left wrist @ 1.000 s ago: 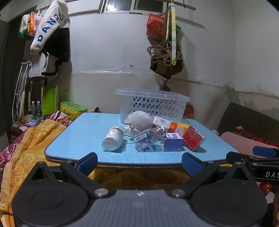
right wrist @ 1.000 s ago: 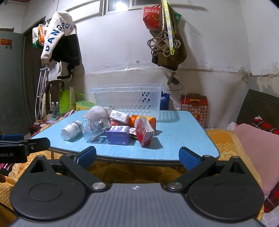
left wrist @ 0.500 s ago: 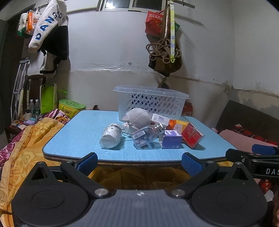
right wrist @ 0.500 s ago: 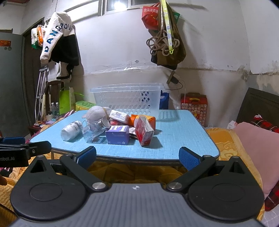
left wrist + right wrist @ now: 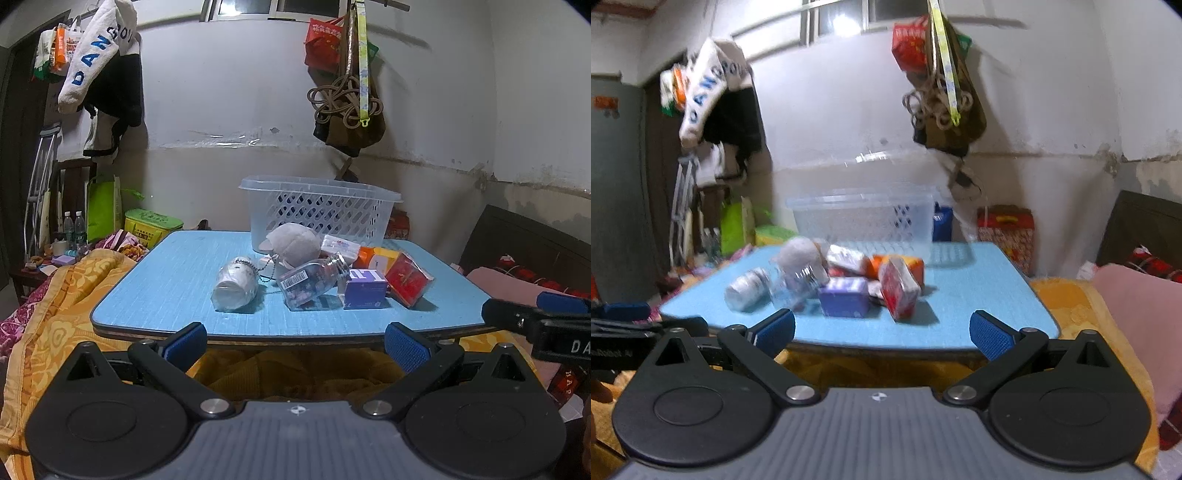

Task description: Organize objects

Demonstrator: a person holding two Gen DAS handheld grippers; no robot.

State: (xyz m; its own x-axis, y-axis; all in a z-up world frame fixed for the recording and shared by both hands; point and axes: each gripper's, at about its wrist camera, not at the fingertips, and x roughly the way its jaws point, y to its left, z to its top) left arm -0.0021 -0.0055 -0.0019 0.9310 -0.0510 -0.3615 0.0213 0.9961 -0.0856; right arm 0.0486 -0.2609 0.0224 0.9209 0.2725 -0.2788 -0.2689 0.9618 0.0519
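Nothing in the pile has shifted since a moment ago, but the right wrist view has gone smeary and sits closer to the worktop [image 5: 173, 280], so labels there are unreadable. Clutter is bunched mid-worktop, just in front of the white lattice basket [image 5: 321, 210]: a white wrapped roll [image 5: 236, 286] lying on its side with a bead chain trailing off it, a clear glass jar [image 5: 314, 280] tipped over beside it, a grey plush toy [image 5: 295, 243] behind the jar, a purple box [image 5: 365, 293], and a red packet [image 5: 408, 282] leaning against the orange box [image 5: 375, 256]. A small white pack is half hidden behind the plush. Left tool [image 5: 295, 341] and right tool [image 5: 882, 334] both hang short of the near edge, jaws spread wide, gripping nothing.
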